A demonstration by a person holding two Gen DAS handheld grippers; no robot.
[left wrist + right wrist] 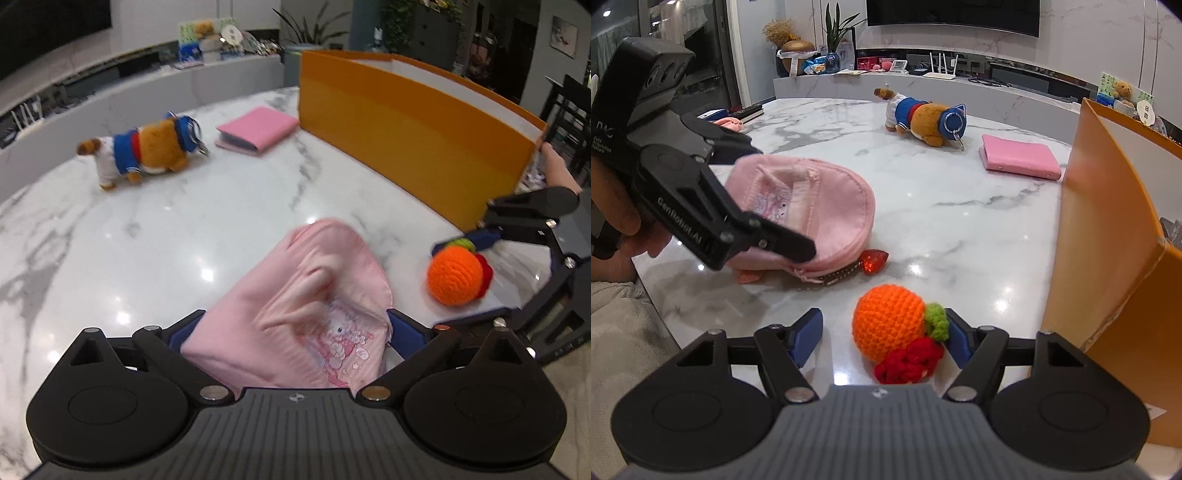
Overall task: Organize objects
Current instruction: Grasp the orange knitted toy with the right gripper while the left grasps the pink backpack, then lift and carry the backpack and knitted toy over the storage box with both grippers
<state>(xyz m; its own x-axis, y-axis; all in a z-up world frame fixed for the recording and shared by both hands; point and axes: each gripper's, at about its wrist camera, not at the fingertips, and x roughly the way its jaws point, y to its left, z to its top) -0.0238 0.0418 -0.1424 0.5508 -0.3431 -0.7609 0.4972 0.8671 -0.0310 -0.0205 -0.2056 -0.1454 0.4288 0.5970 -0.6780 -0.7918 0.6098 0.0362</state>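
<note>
Loosely, between unclenched right gripper pads, crocheted orange (leaf end rightward), ungripped.

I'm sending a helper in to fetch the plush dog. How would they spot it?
On the white marble table, look past the orange box to the far side. The plush dog lies beside a flat pink wallet; it alone is brown and furry, in a blue-and-white sailor outfit.

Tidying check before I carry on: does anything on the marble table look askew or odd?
The plush dog lies tipped on its side beside the pink wallet. The pink pouch sits crumpled, its red heart charm sticking out underneath.
</note>
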